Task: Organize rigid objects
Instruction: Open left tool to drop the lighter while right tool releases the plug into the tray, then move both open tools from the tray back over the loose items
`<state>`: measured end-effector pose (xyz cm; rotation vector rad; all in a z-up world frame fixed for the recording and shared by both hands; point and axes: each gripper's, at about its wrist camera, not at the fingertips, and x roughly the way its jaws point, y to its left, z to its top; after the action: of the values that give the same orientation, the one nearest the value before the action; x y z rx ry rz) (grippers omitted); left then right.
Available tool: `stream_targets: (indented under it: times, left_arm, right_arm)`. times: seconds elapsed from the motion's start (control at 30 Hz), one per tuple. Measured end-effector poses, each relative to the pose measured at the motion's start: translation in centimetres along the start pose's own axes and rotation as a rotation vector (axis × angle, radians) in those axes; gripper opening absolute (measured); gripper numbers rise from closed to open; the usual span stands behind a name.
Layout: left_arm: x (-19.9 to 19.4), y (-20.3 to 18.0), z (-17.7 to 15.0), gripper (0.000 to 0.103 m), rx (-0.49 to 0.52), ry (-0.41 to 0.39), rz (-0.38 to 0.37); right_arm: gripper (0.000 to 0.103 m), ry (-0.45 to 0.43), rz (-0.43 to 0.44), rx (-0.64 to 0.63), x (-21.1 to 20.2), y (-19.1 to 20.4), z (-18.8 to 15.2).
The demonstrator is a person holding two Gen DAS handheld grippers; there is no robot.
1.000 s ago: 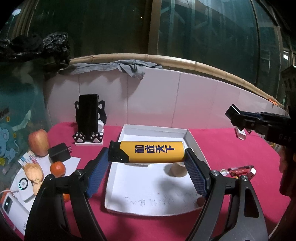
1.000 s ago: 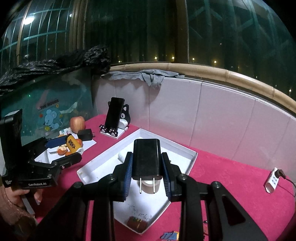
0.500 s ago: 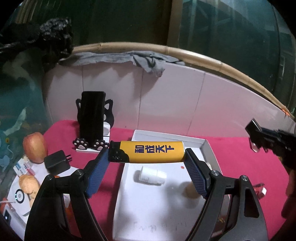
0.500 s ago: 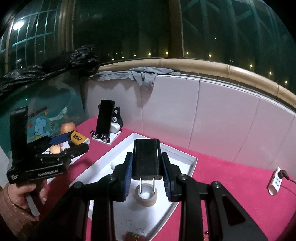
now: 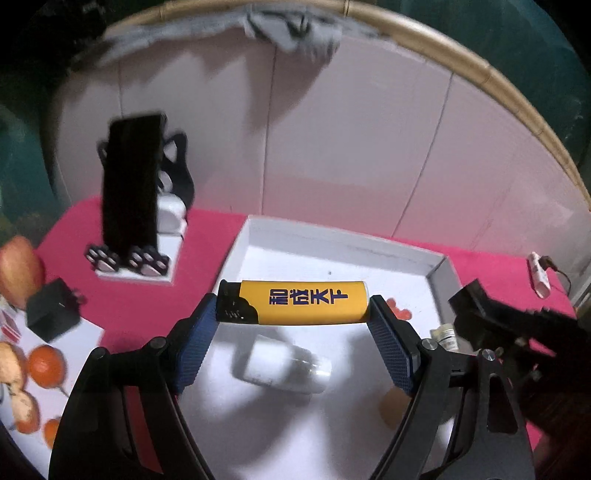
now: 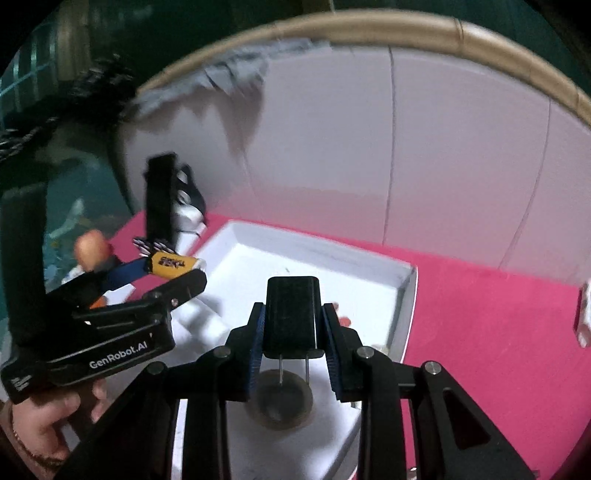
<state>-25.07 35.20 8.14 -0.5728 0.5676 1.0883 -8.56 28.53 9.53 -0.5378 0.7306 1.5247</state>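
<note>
The yellow lighter lies crosswise between the blue pads of the left gripper, clamped at both ends and held in the air above the white tray, over a white bottle lying on its side on the tray floor. The right gripper is clamped on a black charger, prongs pointing down, above a tape roll in the tray's near part.

The tray sits on a pink cloth against a white tiled wall topped by a tan rail with a grey rag draped over it. Off the tray's left edge stands a phone in a cat-shaped stand, with a second black charger, an apple and oranges nearer the cloth's left edge; a white power strip lies near the right edge.

Compared with half a second ago, both grippers have come forward and lower (the tray and wall fill more of each view), and the grips are unchanged.

Both views are motion-blurred. Small red items by the tray's right wall cannot be identified, and the tray's near edge is hidden behind the gripper arms.
</note>
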Motion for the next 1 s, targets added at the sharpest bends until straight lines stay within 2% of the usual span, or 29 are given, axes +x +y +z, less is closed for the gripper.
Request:
stream_targets:
  times: [0.2,0.5,0.6,0.8,0.83,0.9,0.93,0.97,1.0]
  left_arm:
    - [1.6,-0.1,-1.1,0.081,-0.015,0.044,0.001]
    - [1.2,-0.8,-0.8,0.081,0.012,0.033,0.051]
    - [1.3,-0.7,-0.8,0.081,0.004,0.046,0.044]
    - [0.9,-0.8,-0.8,0.084,-0.012,0.042,0.082]
    - [0.5,-0.8,-0.8,0.086,-0.015,0.030,0.084]
    - [-0.7,-0.6,-0.8,0.100,-0.027,-0.006,0.101]
    - [-1.2,-0.5,-0.9,0.103,-0.034,-0.023,0.106]
    - [-2.1,-0.4,-1.0,0.103,-0.039,-0.045,0.105]
    - [-2.8,-0.3,-1.1,0.103,-0.041,-0.065,0.111]
  right_arm:
    - [0.029,0.038,-0.025,0.012,1.9,-0.4,-1.3]
    - [0.029,0.055,-0.013,0.009,2.6,-0.1,-2.0]
    - [0.030,0.034,-0.025,0.000,2.2,0.0,-2.1]
    - [0.031,0.019,-0.026,-0.002,1.6,0.5,-2.0]
    - [0.035,0.012,-0.024,0.000,1.3,0.5,-2.2]
    - [0.058,-0.009,-0.025,-0.004,0.6,0.7,-2.5]
    - [0.080,-0.022,-0.025,-0.007,0.2,0.8,-2.7]
    - [0.090,-0.042,-0.027,-0.012,-0.3,0.9,-2.9]
    - [0.090,-0.055,-0.033,-0.018,-0.8,1.0,-3.1]
